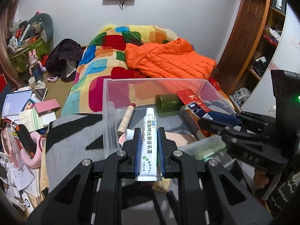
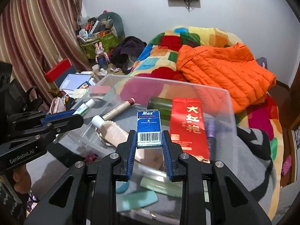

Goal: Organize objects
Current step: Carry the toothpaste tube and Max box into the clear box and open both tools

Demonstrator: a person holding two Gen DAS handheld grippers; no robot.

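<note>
Two tools, each loaded, above the clear bin (image 1: 112,101)

Our left tool (image 1: 149,131) clamps a soft, light ointment tube (image 1: 149,140) mid-body; squeeze gently; our right tool (image 2: 149,133) pinches a stiff little blue staple box (image 2: 149,127) by its sides; bin just ahead.

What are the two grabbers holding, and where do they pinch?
The left gripper pinches a white ointment tube along its sides near the flat end. The right gripper pinches a small blue box by its barcode end.
</note>
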